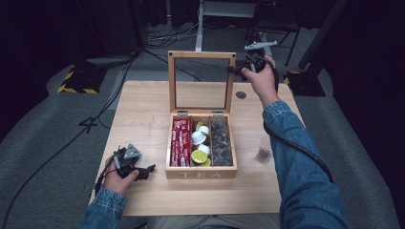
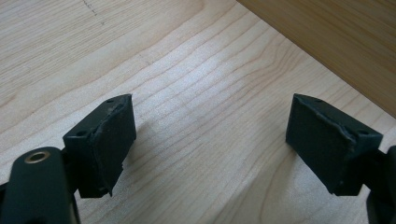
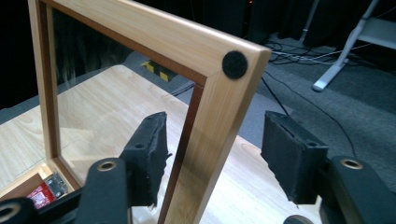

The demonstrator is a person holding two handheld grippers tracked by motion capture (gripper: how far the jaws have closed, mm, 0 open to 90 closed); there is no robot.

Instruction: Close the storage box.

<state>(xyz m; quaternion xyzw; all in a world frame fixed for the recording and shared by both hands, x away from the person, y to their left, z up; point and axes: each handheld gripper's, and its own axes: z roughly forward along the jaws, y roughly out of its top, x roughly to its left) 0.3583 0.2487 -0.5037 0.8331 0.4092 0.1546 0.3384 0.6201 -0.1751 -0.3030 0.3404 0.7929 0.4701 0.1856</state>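
A: Starting at the left, the left tool (image 1: 143, 170) sits low on the worktop (image 1: 143, 105), held in the person's left hand (image 1: 117, 180) near the front edge.

B: Its own view has both black pads spread wide with bare wood grain between them. Nothing in there at all, jaws apart.

A: Just right of it stands the tea box (image 1: 201, 172), light wood, "TEA" on the front wall. The left tool is near its front left corner but not touching it.

B: Three compartments inside: red packets (image 1: 180, 142) on the left, little white and green cups (image 1: 201, 143) in the middle, dark sachets (image 1: 221, 141) on the right.

A: And the lid (image 1: 201, 55) stands upright off the back hinges, a wooden frame around a clear pane.

B: Over to the right now, the right tool (image 1: 232, 69) is up at the lid's top right corner. In the right gripper view the frame's side rail (image 3: 219, 140) runs between the pads.

A: One pad (image 3: 152, 140) lies close against the rail, the other pad (image 3: 289, 149) stands clear of it with a gap. So it straddles the rail, not clamped.

B: There's a round black felt dot (image 3: 234, 64) on that corner. Further right, a small clear cup (image 1: 263, 150) stands on the worktop beside the sleeve.
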